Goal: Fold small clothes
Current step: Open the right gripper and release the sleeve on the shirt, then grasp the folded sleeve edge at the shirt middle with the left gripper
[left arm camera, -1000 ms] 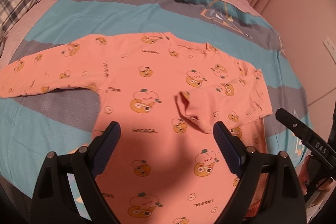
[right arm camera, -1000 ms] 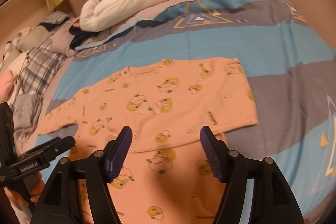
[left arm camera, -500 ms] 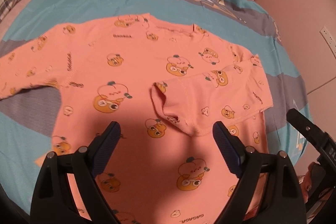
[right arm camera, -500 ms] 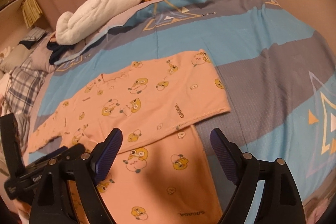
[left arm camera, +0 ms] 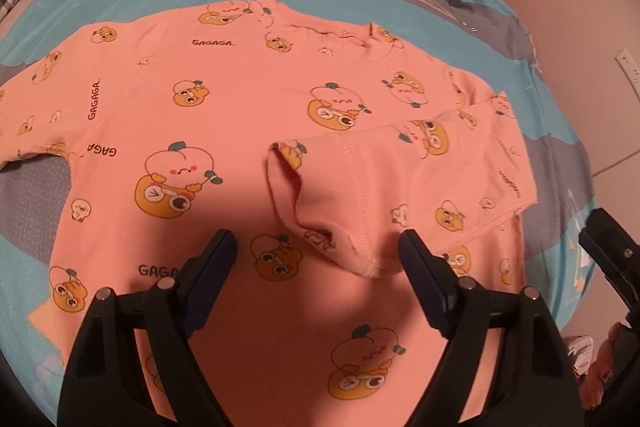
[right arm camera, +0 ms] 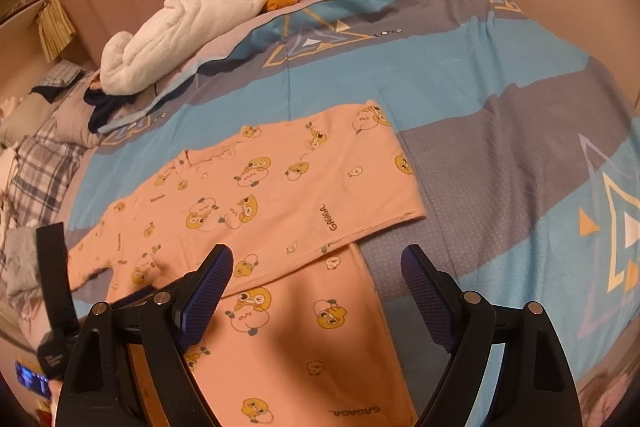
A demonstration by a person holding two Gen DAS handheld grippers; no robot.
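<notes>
1. Your left tongs (left arm camera: 316, 259) have just been narrowing yet stand spread, gripping nothing, above the folded-in sleeve (left arm camera: 360, 195).
2. Right tongs (right arm camera: 316, 283) gape empty too.
3. The pink shirt (right arm camera: 272, 195) lies flat on the bed (right arm camera: 500, 115), ready for the other sleeve.

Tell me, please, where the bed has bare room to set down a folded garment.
Free: the blue-and-grey striped quilt right of the pink cartoon-print top. Crowded: the head of the bed, with a white plush blanket and plaid cloth.
</notes>
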